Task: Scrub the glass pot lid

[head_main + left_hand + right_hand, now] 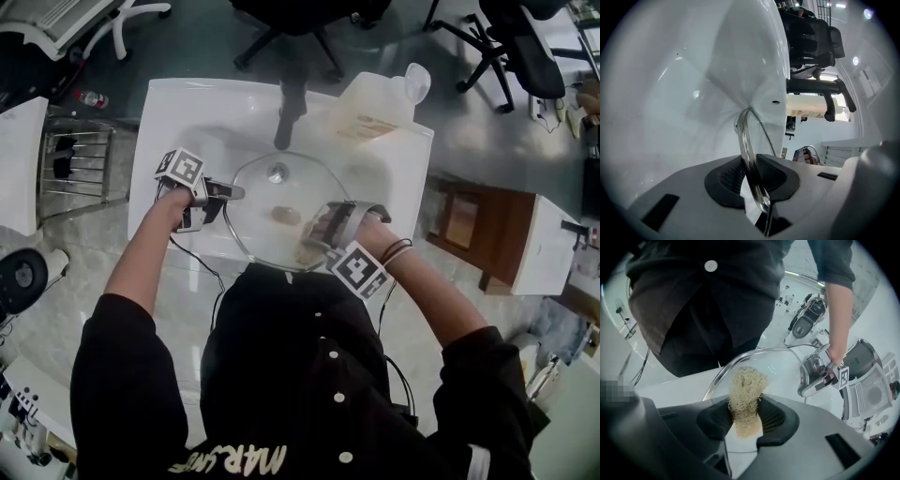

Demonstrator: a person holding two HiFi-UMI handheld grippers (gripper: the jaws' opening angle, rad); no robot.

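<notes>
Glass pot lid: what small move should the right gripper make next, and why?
Probably sweep the scrubber across the glass toward the knob. The left gripper is clamped on the rim of the glass pot lid, holding it over the sink, and the right gripper, pinching the scrubber, sits at the lid's near edge, so most of the glass lies ahead.

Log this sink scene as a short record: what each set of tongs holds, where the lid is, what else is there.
place: white sink, dark faucet at its far side
left tongs: shut on the rim of the glass pot lid
right tongs: shut on a tan fibre scrubber
lid: held over the basin
scrubber: at the lid's near right edge; contact unclear
</notes>
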